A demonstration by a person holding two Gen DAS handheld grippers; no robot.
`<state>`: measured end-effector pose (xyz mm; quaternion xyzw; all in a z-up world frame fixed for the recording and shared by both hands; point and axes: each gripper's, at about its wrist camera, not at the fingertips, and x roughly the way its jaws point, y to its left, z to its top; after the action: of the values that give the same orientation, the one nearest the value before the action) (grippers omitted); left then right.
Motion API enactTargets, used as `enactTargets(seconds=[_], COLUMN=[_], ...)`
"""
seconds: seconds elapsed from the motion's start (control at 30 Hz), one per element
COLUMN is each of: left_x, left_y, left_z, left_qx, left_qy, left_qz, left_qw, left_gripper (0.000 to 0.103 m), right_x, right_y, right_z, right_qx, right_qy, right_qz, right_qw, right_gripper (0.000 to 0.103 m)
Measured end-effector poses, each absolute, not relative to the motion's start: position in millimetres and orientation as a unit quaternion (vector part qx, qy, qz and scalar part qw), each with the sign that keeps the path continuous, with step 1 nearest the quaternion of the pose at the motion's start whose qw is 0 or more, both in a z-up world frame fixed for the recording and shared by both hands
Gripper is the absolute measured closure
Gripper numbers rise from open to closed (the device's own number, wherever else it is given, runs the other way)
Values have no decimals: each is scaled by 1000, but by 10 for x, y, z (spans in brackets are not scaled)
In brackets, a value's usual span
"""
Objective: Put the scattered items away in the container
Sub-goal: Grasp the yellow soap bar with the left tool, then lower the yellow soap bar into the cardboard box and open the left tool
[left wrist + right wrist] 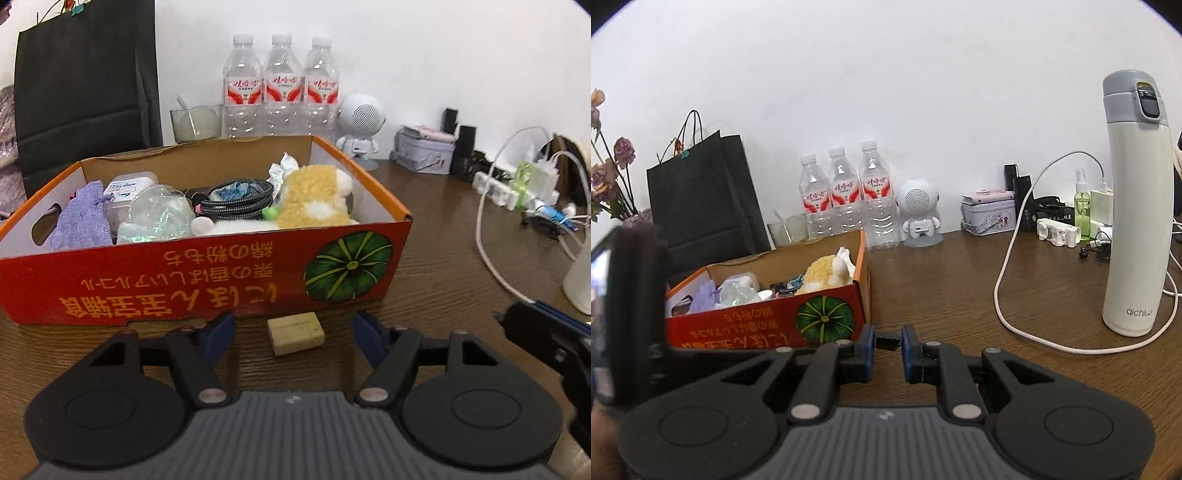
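On table point(424, 266), just before box's point(207, 273) red front wall, beige block point(296, 333) lies flat, between left gripper's point(293, 328) wide-spread blue fingers point(221, 326), touching neither. Box filled: plush point(314, 199), coiled cable point(236, 197), purple cloth point(83, 218), clear wrap point(159, 216). Right gripper point(888, 341) beside box's right corner, fingers nearly together, pinching small dark object point(886, 341); what it is, cannot tell. Behind box: three bottles point(280, 85), black bag point(86, 88), white speaker point(362, 123). Thermos point(1136, 206) and white cable point(1015, 266) stand to right.
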<state>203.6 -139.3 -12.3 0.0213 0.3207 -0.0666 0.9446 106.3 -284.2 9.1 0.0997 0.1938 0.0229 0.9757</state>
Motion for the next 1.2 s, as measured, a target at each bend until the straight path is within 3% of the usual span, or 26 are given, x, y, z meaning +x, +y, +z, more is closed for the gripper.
enactTargets(seconds=[0.07, 0.1, 0.23, 0.6, 0.87, 1.2], left_x=[2066, 2060, 1889, 458, -403, -1168], left_y=[-1401, -1400, -1312, -491, -275, -378], left_z=[-148, -148, -73, 229, 337, 393], left_qx=[24, 27, 24, 27, 21, 34], left_qy=[322, 322, 321, 203, 142, 77], left_qz=[-54, -50, -52, 43, 40, 33], left_qw=[945, 945, 945, 978, 989, 996], left_gripper=[66, 69, 69, 69, 69, 69], right_x=[1066, 1071, 1062, 848, -114, -788], right_y=[-2862, -2874, -2870, -2332, -1821, -1923], right_z=[87, 85, 79, 120, 282, 385], right_qx=[105, 108, 111, 26, 0, -2], right_qy=[197, 198, 201, 191, 175, 145], right_qz=[22, 23, 33, 139, 177, 154], right_qw=[975, 974, 973, 971, 968, 977], right_gripper=[89, 89, 89, 89, 89, 89])
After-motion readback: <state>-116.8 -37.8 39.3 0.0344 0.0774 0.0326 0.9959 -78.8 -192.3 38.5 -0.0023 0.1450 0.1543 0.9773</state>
